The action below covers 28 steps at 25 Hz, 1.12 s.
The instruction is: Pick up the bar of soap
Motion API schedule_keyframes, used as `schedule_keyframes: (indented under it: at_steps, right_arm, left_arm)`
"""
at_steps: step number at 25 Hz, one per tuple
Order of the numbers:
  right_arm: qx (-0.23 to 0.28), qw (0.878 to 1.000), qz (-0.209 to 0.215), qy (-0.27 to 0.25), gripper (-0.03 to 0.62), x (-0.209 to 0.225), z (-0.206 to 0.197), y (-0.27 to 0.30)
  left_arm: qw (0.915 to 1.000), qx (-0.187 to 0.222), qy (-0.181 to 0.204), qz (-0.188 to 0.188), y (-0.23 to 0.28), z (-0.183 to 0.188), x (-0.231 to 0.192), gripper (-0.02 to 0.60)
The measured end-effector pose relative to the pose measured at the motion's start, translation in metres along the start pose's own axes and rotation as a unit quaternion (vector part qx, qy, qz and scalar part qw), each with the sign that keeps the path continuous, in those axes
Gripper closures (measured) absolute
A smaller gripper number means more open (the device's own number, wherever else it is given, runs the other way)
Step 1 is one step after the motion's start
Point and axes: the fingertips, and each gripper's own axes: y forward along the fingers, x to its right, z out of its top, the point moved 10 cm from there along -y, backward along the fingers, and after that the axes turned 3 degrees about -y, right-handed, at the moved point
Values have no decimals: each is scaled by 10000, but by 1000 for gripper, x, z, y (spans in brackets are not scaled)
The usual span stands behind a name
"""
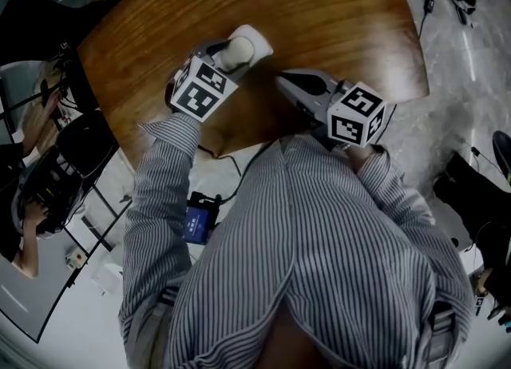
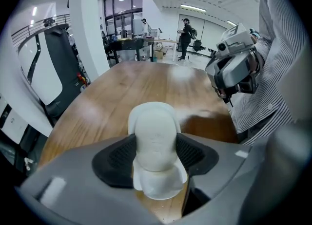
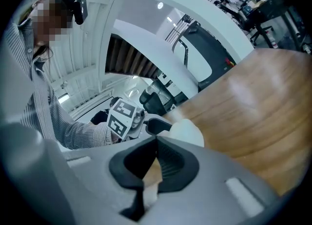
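Observation:
The white bar of soap (image 1: pixel 242 46) stands between the pads of my left gripper (image 1: pixel 233 56), near the front of the wooden table (image 1: pixel 319 8). In the left gripper view the soap (image 2: pixel 155 134) fills the gap, and both black pads (image 2: pixel 117 158) lie against its sides. A second white rounded piece (image 2: pixel 161 186) shows just below it. My right gripper (image 1: pixel 284 81) hovers close to the right of the soap, its jaws together and holding nothing. In the right gripper view the soap (image 3: pixel 189 131) and the left gripper (image 3: pixel 148 125) sit just ahead of the right gripper (image 3: pixel 157 143).
The table's curved front edge (image 1: pixel 239 148) runs right under my arms. Black chairs (image 1: pixel 84 140) and equipment stand on the floor to the left, and cables (image 1: pixel 427 8) lie to the right. In the left gripper view, people (image 2: pixel 185 34) stand far off behind the table.

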Motion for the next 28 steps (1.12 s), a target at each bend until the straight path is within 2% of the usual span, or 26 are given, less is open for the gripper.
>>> schedule_keyframes:
  at_steps: [13,17,22,25,28]
  right_arm:
    - [-137,9997,38,-215,592,-11,3,-5]
    - [-210,9987,52,-455,592,-19,9,-4]
    - [-340,9963,126,-785,592,-34,16,3]
    - [-425,9939,39,-1018,592,-45,21,8]
    - [-427,9917,-37,-1209,592,-54,25,12]
  left_arm:
    - [9996,-15,-41,294,-7,-1,6,319]
    - [9975,391,-280,522,-29,-2,16,319]
    - [9893,960,-639,891,-60,-4,34,319]
    - [9800,1390,-1031,978,-80,-10,46,319]
    - [9655,1904,-1483,979,-94,-20,60,319]
